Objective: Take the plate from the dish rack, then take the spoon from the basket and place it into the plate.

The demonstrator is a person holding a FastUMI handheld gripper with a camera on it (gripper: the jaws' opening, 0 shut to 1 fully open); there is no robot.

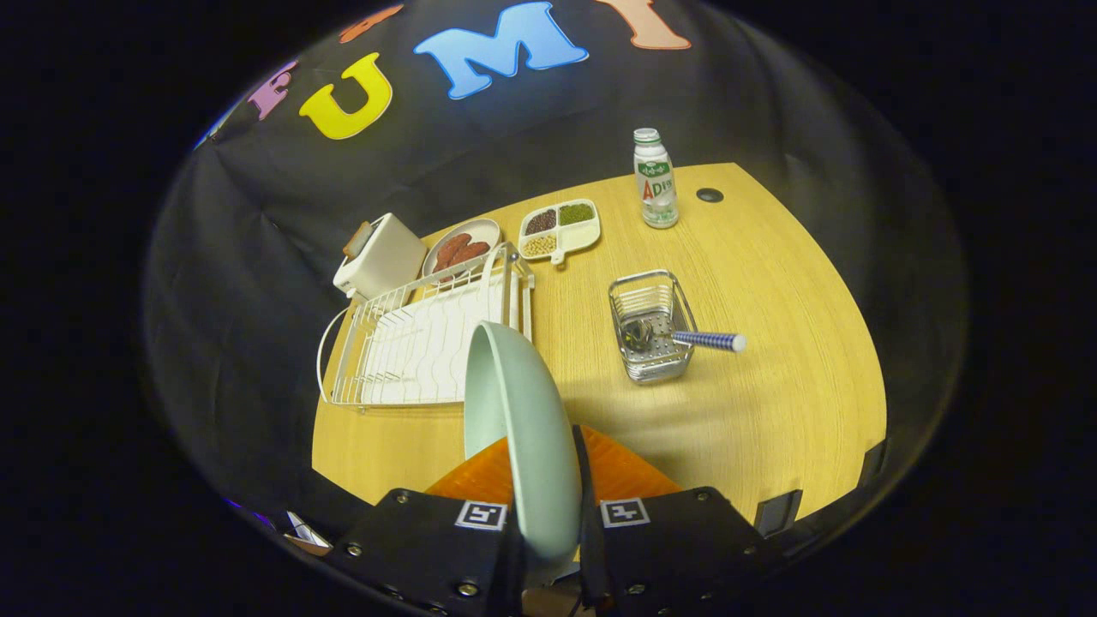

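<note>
We hold the gripper [548, 514] closed down to a narrow gap, both fingers pressing on the rim of the pale green plate [523, 428], one on each face. The plate stands on edge between the fingers, tilted, and rises clear above the wooden table [771, 411].

Just beyond the plate on the left, the white wire dish rack [420, 343] lies near the table's left edge, its slots empty. To the right of the plate, across a strip of bare wood, stands the small metal basket [651, 330]. The spoon [686, 338] rests in it, bowl down inside, its blue striped handle leaning out over the right rim. Bare tabletop runs from the basket to the near and right edges.

Farther back, a white toaster [379, 255] sits behind the rack, with a dish of reddish food [461, 248] beside it, then a divided tray of beans [559, 230]. A small bottle [656, 180] stands near the far edge.
</note>
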